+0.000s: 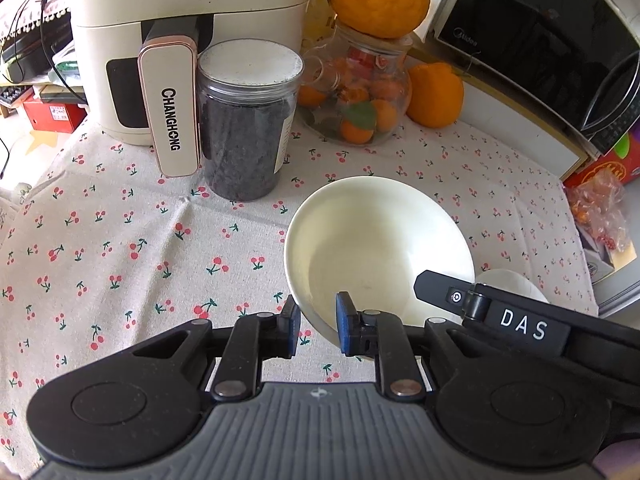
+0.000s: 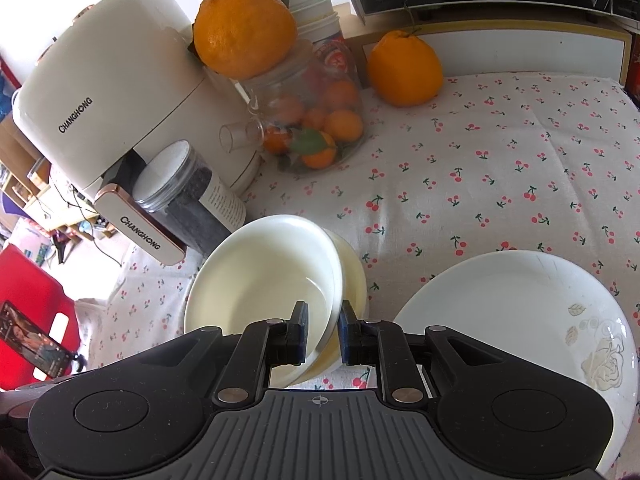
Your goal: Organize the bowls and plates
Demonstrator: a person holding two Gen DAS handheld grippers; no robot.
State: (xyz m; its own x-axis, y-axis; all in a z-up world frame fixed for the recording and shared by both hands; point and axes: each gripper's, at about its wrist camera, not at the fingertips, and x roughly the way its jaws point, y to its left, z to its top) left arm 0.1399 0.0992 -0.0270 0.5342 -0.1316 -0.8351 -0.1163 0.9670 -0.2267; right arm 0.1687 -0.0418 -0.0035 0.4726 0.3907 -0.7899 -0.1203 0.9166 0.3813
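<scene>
Your left claw (image 1: 318, 326), low in the left wrist frame, pinches the near rim of the white bowl (image 1: 380, 248), which sits tilted right of centre over the cherry-print table (image 1: 120, 240); your right claw (image 2: 323, 334), low centre of its frame, pinches the rim of the same bowl (image 2: 260, 276), nested askew in a second bowl (image 2: 354, 276); a flowered plate (image 2: 520, 320) lies at lower right.
</scene>
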